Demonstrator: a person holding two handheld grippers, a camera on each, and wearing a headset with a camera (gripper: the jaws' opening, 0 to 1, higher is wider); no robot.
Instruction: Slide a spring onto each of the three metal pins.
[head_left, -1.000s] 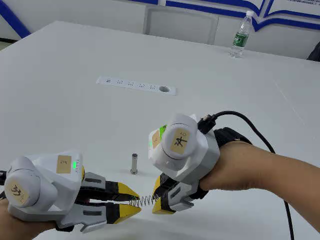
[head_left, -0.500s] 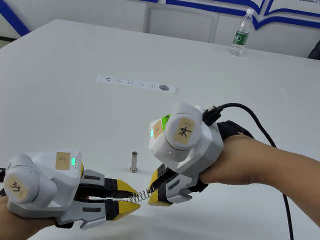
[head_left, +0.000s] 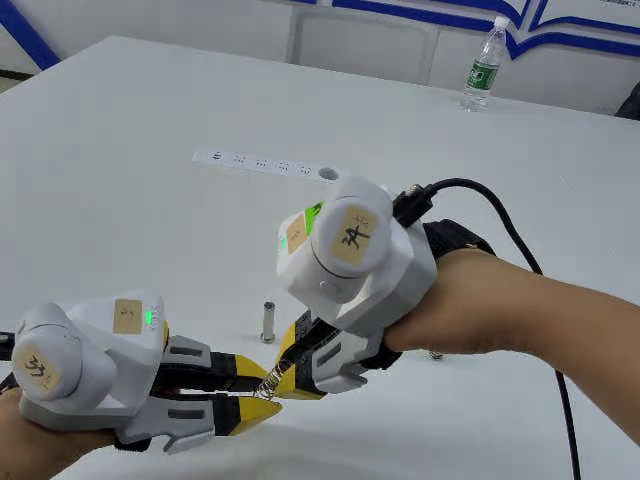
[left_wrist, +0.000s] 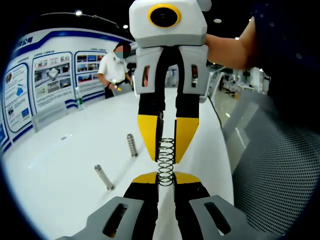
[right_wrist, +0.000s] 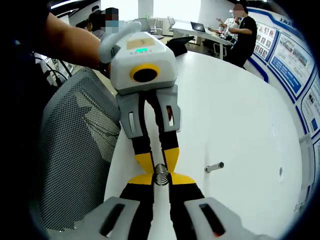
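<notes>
Jaws of the left gripper (head_left: 262, 392), at 7 o'clock in the head view, are pinching the near end of the spring (head_left: 272, 381), which hangs above the table (head_left: 120, 200) between the two tools. Its long axis runs there from 8 o'clock to 2 o'clock, tip to tip, so both grippers are at it and neither has to reach.

To the right, the right gripper (head_left: 288, 375) meets the spring head-on. In the left gripper view its jaws stand a narrow slot apart around the spring's far end, with what looks like a thin rod (left_wrist: 161, 127) in the slot. Whether they pinch anything I cannot tell.

The coming push, I judge, runs straight along that axis, so the two tools must line up.

In the left gripper view a bare pin (left_wrist: 104, 176) stands at 9 o'clock of the spring and a sprung pin (left_wrist: 131, 145) at 10 o'clock, both well apart from it. Open table lies beyond them. In the gripper views the table's edge runs close by the tools, with a mesh chair (right_wrist: 75, 150) past it.
</notes>
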